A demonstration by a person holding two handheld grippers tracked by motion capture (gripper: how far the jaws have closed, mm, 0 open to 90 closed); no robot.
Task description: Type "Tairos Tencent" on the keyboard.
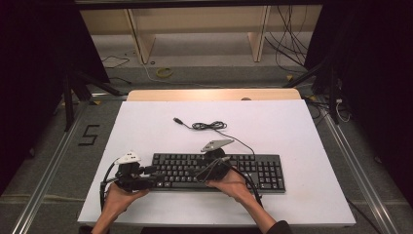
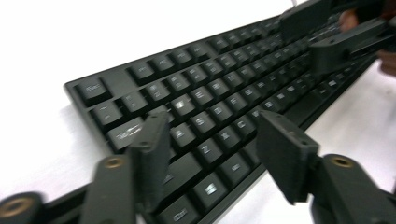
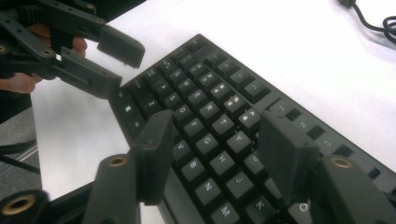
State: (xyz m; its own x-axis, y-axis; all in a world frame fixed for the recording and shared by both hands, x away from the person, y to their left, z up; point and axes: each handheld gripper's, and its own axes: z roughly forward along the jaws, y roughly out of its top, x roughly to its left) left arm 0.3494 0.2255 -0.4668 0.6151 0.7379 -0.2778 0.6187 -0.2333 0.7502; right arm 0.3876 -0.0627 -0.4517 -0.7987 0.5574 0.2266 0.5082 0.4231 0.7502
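A black keyboard (image 1: 219, 172) lies in the lower centre of the high view on a white table (image 1: 146, 126). The left gripper (image 1: 152, 178) sits at its left end and the right gripper (image 1: 202, 171) over its middle keys — both with 2 jaws parted and gripping nothing. A coiled cable (image 1: 209, 126) lies above.

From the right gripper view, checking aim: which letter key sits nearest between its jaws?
The Y key, the one of the letter keys lying midway between both jaws.
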